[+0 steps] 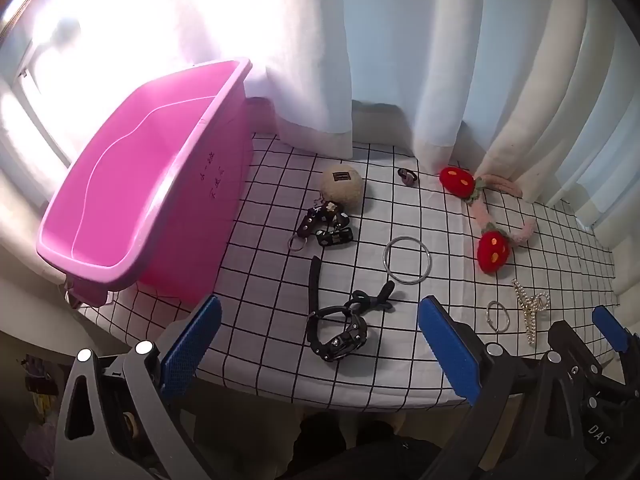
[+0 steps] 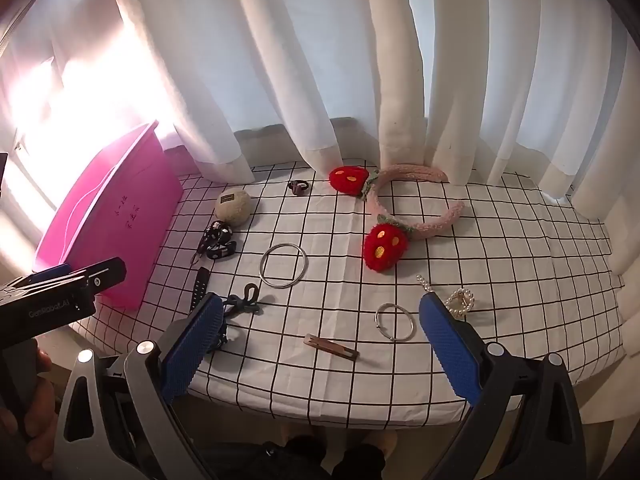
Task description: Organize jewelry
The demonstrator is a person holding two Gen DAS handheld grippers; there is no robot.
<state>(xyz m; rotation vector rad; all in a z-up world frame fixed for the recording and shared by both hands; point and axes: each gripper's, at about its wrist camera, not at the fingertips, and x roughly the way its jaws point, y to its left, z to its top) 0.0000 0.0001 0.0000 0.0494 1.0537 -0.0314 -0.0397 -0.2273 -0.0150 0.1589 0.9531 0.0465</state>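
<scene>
An empty pink bin (image 1: 132, 184) stands at the table's left; it also shows in the right wrist view (image 2: 108, 220). On the checked cloth lie a black watch (image 1: 338, 330), a dark hair tie (image 1: 374, 300), a large silver bangle (image 1: 407, 261), a small silver ring (image 1: 497, 316), a pearl clip (image 1: 530, 308), a strawberry headband (image 1: 490, 220), a beige pompom keychain (image 1: 340, 186) and a brown hair clip (image 2: 331, 346). My left gripper (image 1: 320, 344) is open above the watch at the front edge. My right gripper (image 2: 320, 340) is open above the brown clip.
White curtains (image 2: 320, 60) hang behind the table. A small dark ring (image 1: 407, 177) lies near the back. The table's front edge (image 2: 320, 412) is just ahead of both grippers. The left gripper's body (image 2: 60, 292) shows at the left in the right wrist view.
</scene>
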